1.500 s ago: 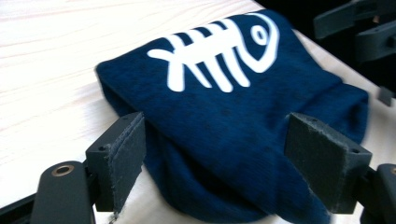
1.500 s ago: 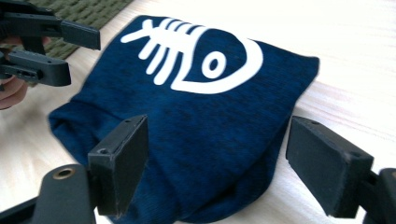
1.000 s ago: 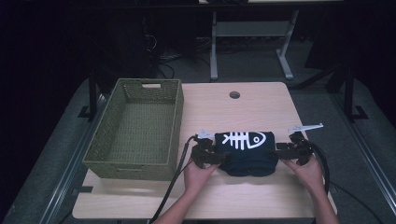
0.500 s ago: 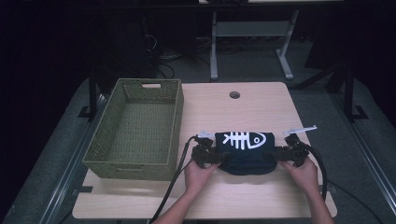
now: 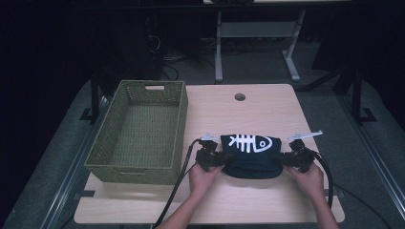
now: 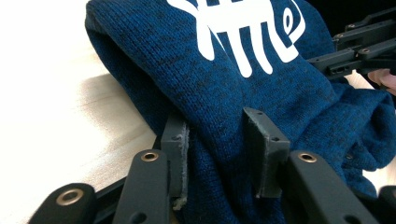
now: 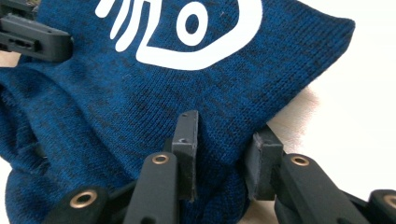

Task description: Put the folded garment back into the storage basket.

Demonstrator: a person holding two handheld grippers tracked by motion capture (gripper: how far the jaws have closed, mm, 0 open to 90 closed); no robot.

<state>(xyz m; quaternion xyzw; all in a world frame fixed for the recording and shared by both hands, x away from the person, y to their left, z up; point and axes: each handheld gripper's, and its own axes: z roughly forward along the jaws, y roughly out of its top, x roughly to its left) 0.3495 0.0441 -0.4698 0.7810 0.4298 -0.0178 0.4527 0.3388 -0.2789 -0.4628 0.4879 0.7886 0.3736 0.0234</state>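
The folded blue sweater point(image 5: 252, 155) lies on the bench point(image 5: 267, 107), right of the empty basket point(image 5: 138, 131). Left tool point(image 6: 219, 140) and right tool point(image 7: 224, 140) are each clamped on one end. Folding appears complete; transfer to the basket likely remains.

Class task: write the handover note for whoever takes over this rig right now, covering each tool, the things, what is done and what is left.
Left tool: shut on the folded blue sweater, left end.
Right tool: shut on its right end.
Sweater lies folded on the table, fish-bone print up, beside the green basket, which holds nothing.
Done: folded and gripped.
Left, probably: lift it into the basket.
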